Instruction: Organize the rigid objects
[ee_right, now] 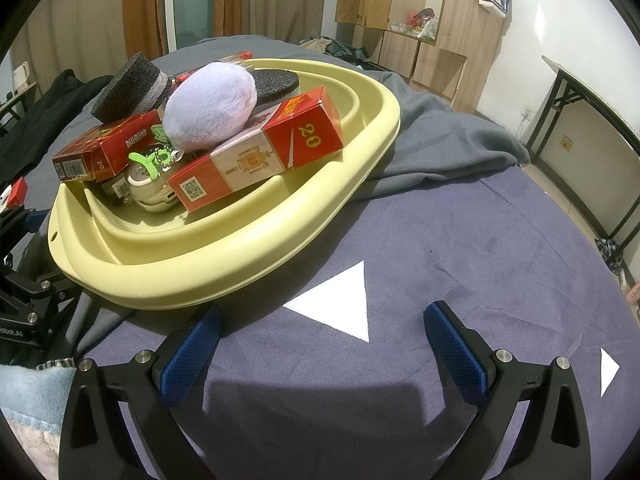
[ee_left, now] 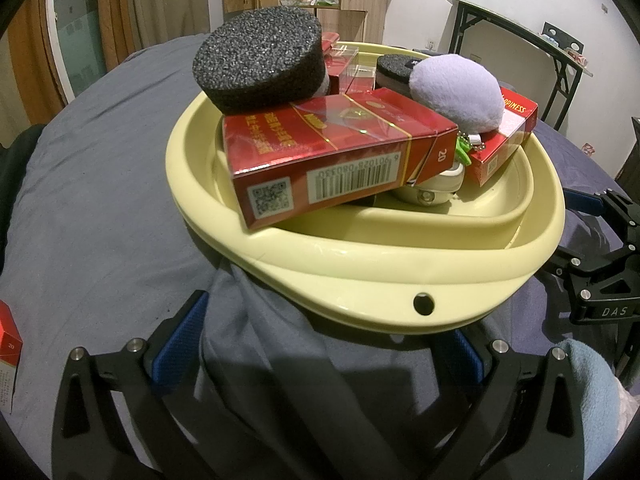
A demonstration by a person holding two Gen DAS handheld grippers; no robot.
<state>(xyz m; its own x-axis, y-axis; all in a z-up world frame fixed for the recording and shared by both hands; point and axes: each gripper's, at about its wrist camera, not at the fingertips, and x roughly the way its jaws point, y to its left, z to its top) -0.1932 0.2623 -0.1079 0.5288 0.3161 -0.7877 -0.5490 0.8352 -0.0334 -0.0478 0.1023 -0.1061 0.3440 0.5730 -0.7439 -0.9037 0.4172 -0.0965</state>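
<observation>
A pale yellow basin (ee_left: 360, 256) (ee_right: 224, 256) sits on the bed, piled with red cartons (ee_left: 320, 152) (ee_right: 256, 148), black foam discs (ee_left: 260, 60) (ee_right: 128, 88), a lilac plush (ee_left: 456, 88) (ee_right: 208, 108), a clear plastic box (ee_left: 352, 68) and a cream gadget (ee_left: 432, 192) (ee_right: 148, 188). My left gripper (ee_left: 324, 344) is open and empty, just before the basin's near rim. My right gripper (ee_right: 320, 344) is open and empty over the cloth, right of the basin; it also shows in the left wrist view (ee_left: 600, 264).
The bed has a grey sheet (ee_left: 100, 200) and a purple cloth with white triangles (ee_right: 480, 264). A red carton (ee_left: 8, 344) lies at the far left. A light blue towel (ee_left: 588, 380) lies near the grippers. A black-framed table (ee_right: 592, 120) stands right.
</observation>
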